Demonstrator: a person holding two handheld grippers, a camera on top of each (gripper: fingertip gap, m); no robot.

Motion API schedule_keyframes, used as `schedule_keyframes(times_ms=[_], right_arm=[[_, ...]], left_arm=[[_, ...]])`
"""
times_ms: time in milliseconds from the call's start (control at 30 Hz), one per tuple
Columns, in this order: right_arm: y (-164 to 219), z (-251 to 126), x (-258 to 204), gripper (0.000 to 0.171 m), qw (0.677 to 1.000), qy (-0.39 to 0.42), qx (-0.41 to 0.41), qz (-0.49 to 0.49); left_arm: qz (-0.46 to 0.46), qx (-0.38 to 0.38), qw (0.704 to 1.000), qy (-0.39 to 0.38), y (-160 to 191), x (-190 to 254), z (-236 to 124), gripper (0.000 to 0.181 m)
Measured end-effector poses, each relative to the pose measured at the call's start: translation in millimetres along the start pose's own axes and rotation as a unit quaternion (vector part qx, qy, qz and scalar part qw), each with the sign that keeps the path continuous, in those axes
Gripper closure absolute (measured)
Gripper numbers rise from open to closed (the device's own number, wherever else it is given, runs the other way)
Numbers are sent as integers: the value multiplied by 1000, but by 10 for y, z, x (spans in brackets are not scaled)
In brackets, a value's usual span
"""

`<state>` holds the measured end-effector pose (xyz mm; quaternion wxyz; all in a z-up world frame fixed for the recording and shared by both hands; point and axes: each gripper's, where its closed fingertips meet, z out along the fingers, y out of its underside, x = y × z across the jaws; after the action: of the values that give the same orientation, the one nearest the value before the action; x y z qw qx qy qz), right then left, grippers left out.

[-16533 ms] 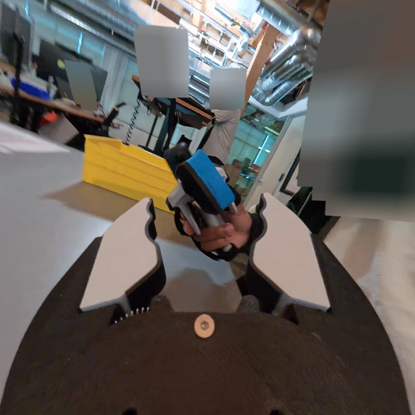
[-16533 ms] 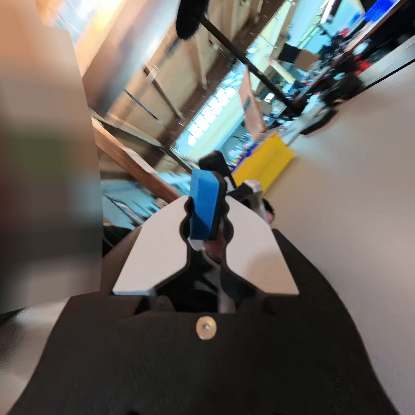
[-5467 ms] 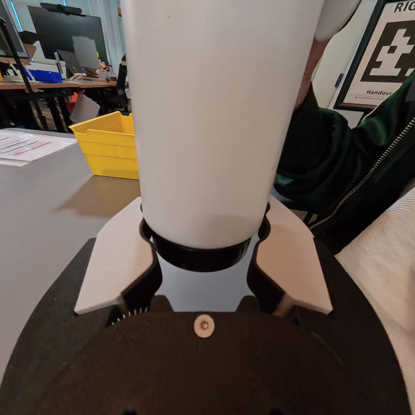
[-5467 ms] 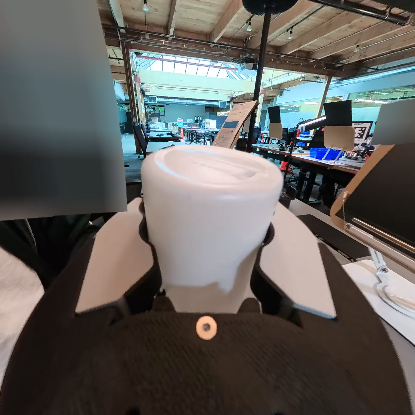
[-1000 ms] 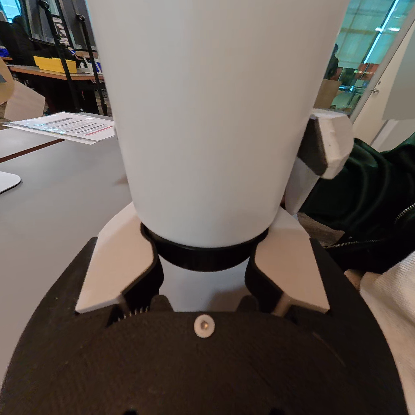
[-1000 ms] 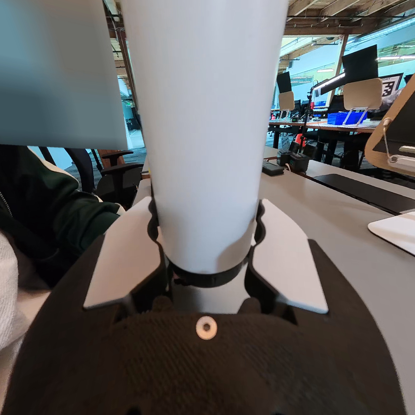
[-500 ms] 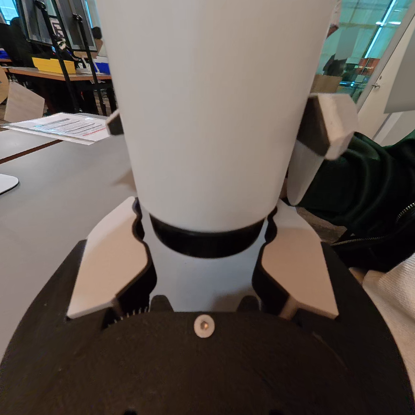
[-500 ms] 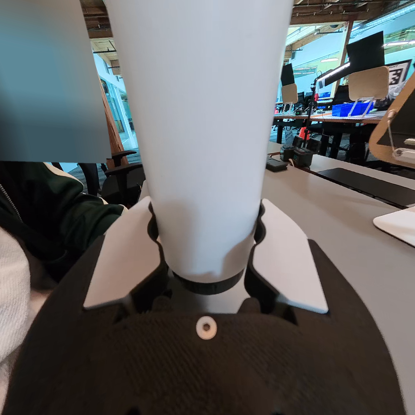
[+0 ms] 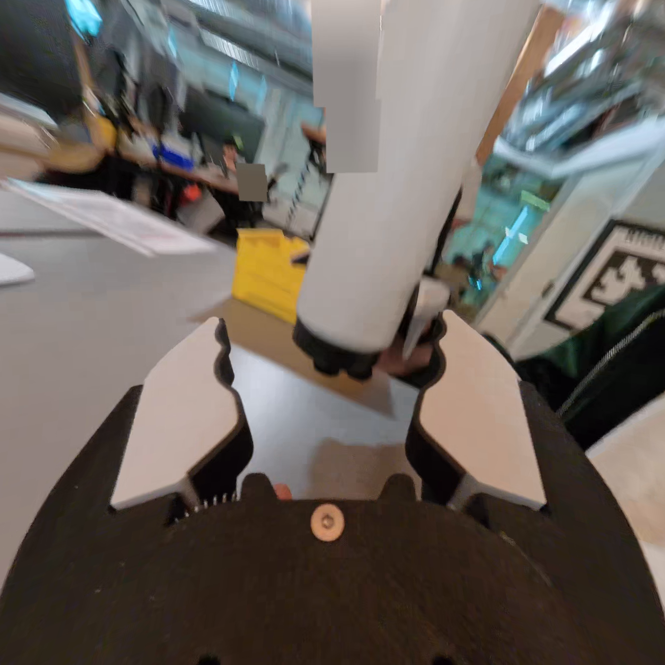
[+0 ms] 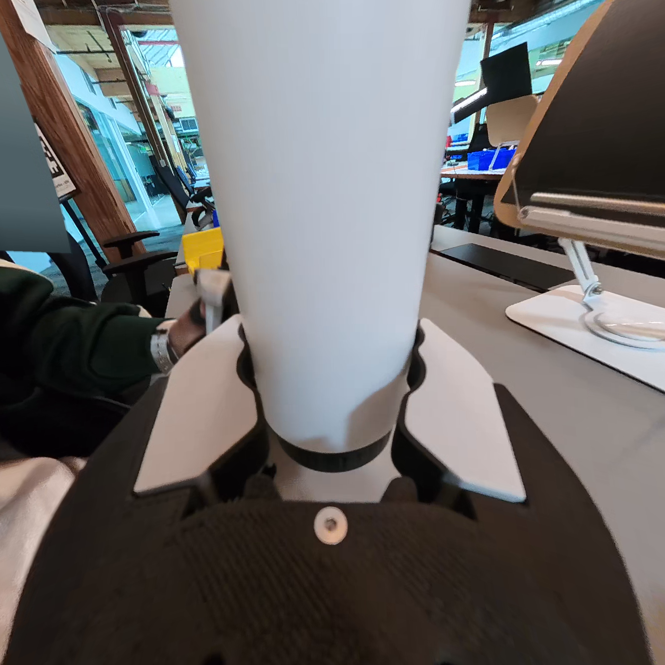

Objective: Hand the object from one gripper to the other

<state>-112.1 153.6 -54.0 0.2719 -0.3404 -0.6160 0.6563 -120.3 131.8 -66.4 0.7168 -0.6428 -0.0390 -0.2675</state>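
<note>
Judging from how things lie, you have the hand-over all but done: the white bottle [image 10: 324,216] sits clamped between the fingers of your right gripper [image 10: 329,360], pinched low on its body just above the black cap [image 10: 333,460] that points back toward the camera; your left gripper [image 9: 329,352] is spread wide with nothing between its fingers, and the bottle [image 9: 374,216] hangs in front of it, apart from both fingertips, so the left side has let go and the right alone carries the load; what is left, as I read it, is only to draw the two tools clear of each other and keep the bottle steady.

Your right tool is held roughly level over the grey table [image 10: 539,414], with the bottle rising away from it, close to upright in its own view; from the left view the bottle leans, top to the right, and the picture is smeared, which suggests that side is in motion, though I cannot tell which way; your left hand [image 10: 183,331], in a dark green sleeve, shows just left of the bottle in the right view; a yellow bin [image 9: 266,273] stands on the table beyond.
</note>
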Motion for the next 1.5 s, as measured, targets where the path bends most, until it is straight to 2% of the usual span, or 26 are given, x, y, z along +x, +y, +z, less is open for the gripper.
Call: schedule_keyframes(times_ms=[67, 100, 233, 300, 367, 533, 867, 1133, 1300, 1500], right_arm=[[71, 65, -53, 84, 1000, -8, -9, 3], [93, 111, -101, 84, 1000, -16, -10, 7], [167, 302, -339, 84, 998, -53, -13, 20], [212, 386, -451, 84, 997, -69, -18, 22], [276, 457, -552, 84, 996, -81, -30, 17], [427, 577, -744, 84, 993, -98, -60, -8], [466, 622, -864, 84, 992, -108, -67, -15], [404, 631, -837, 82, 994, -100, -39, 1], [341, 582, -622, 61, 997, -67, -11, 27], [265, 428, -277, 63, 998, -12, 20, 63]], left_arm=[[12, 64, 997, -29, -295, -3, -108, 67], [25, 64, 997, -24, -380, 69, -125, 67], [117, -14, 993, -32, -506, 348, -48, 40], [147, -35, 988, -32, -589, 495, -21, 37], [166, -25, 985, -36, -731, 619, -26, 37], [157, -56, 984, -54, -804, 664, -65, 40], [156, -78, 984, -25, -760, 772, -86, 82], [169, -56, 983, -34, -823, 763, -111, 83], [220, -50, 970, -96, -922, 563, -247, 83], [209, 19, 967, -143, -1221, 347, -558, 84]])
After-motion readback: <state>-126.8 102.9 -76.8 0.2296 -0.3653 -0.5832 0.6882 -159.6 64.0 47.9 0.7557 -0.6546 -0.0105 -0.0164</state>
